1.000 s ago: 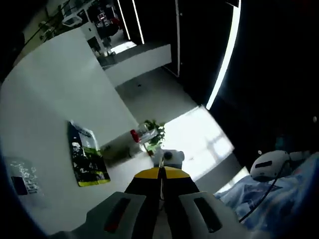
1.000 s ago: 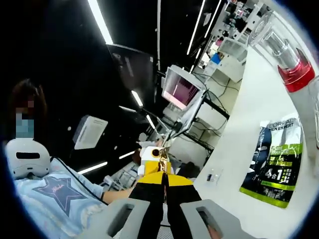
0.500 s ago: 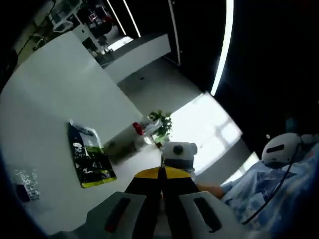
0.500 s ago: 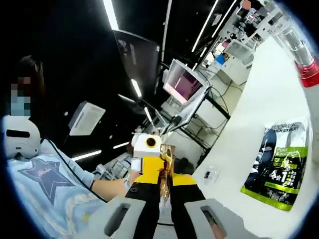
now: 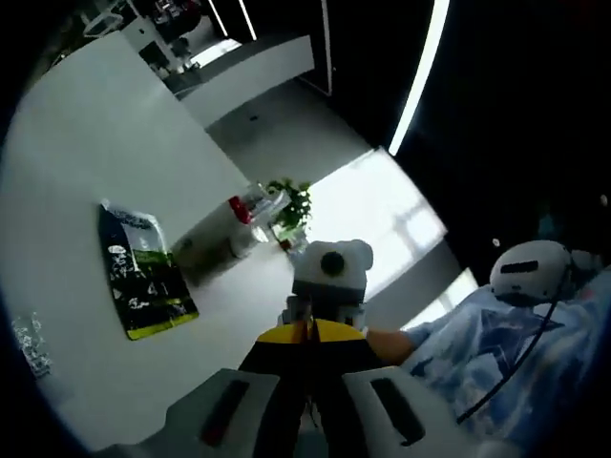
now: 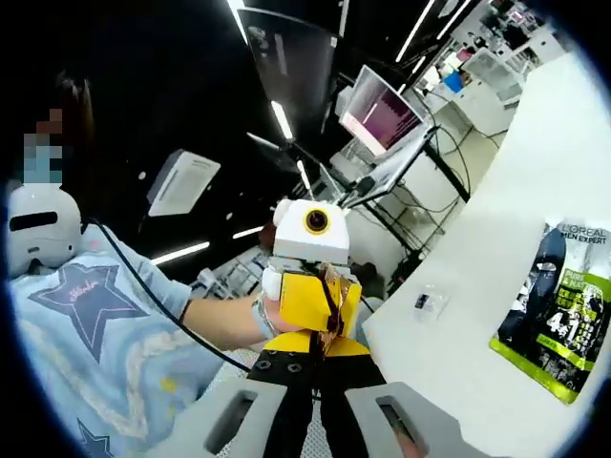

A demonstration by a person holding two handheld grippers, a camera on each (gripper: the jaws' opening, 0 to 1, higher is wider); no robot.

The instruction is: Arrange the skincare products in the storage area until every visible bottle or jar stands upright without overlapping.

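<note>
**Figure: both grippers raised off the surface, tips nearly meeting.**

- **Change.** Compared with 1 second ago, the 2 grippers are drawing together, and each looms larger in the other's view. The shifting of the bottle and pouch across the views is camera motion, not movement of the things.
- **Left gripper** (image 5: 309,329). It is carrying its jaws pressed narrow, with no gap showing. Whether it is pinching anything cannot be told.
- **Right gripper** (image 6: 323,348). Its jaws are likewise closing tight, here on a thin gold-brown strip (image 6: 331,303) that runs up toward the facing gripper. Whether both grippers are sharing that strip is unclear.
- **Task things.**
  - A clear bottle (image 5: 221,229) with a red collar is resting on the white surface (image 5: 86,143), near a small plant (image 5: 291,202). It appears to be lying over rather than standing, though the rolling view makes this uncertain.
  - A dark pouch (image 5: 143,286) with a green base is lying flat beside it, apart from it.
- **Meaning for the task.** Neither gripper is touching the bottle, so the uprighting is probably not under way.
- **Hard to read.**
  - A small packet (image 6: 430,302) near the surface edge is too tiny to identify.
  - The bottle's far end is blurring into the plant.
  - A hand (image 6: 272,320) is covering the base of the facing gripper.
</note>
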